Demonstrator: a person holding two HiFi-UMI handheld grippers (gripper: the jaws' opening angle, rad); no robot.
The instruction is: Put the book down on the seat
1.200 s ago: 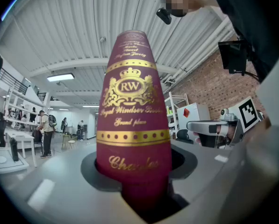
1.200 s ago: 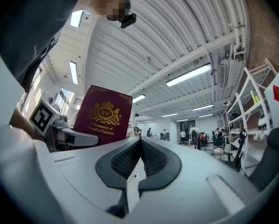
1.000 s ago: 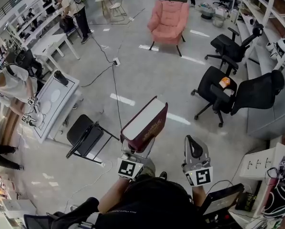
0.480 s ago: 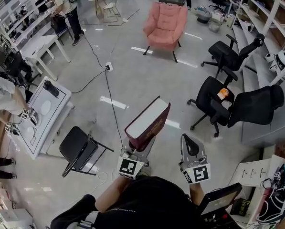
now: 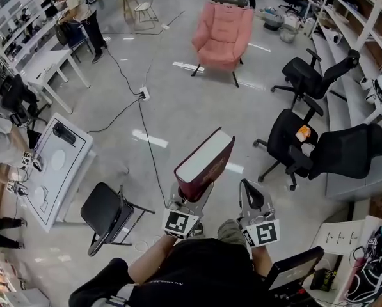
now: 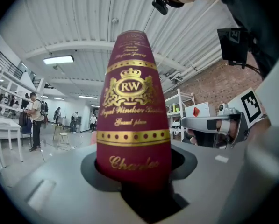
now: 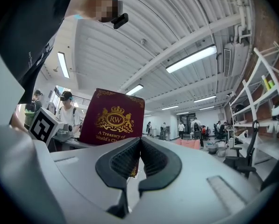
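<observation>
A thick maroon book (image 5: 204, 164) with gold lettering stands upright in my left gripper (image 5: 189, 196), whose jaws are shut on its lower end. In the left gripper view its spine (image 6: 132, 115) fills the middle, seated between the jaws. My right gripper (image 5: 251, 196) hangs beside it on the right, shut and empty; its dark pads (image 7: 138, 158) meet, and the book's cover (image 7: 112, 118) shows behind them. A pink armchair (image 5: 222, 33) stands far ahead across the floor. A black folding chair (image 5: 105, 208) is low on the left.
Black office chairs (image 5: 293, 139) stand at the right, one with an orange thing on its seat. A white table (image 5: 53, 165) with a device is at the left. Cables run across the grey floor (image 5: 178, 101). Shelving lines the right wall; people stand at the far left.
The view has moved forward across the floor: the armchair and office chairs sit slightly nearer and lower. The book stays upright in the left gripper; both grippers keep their pose.
</observation>
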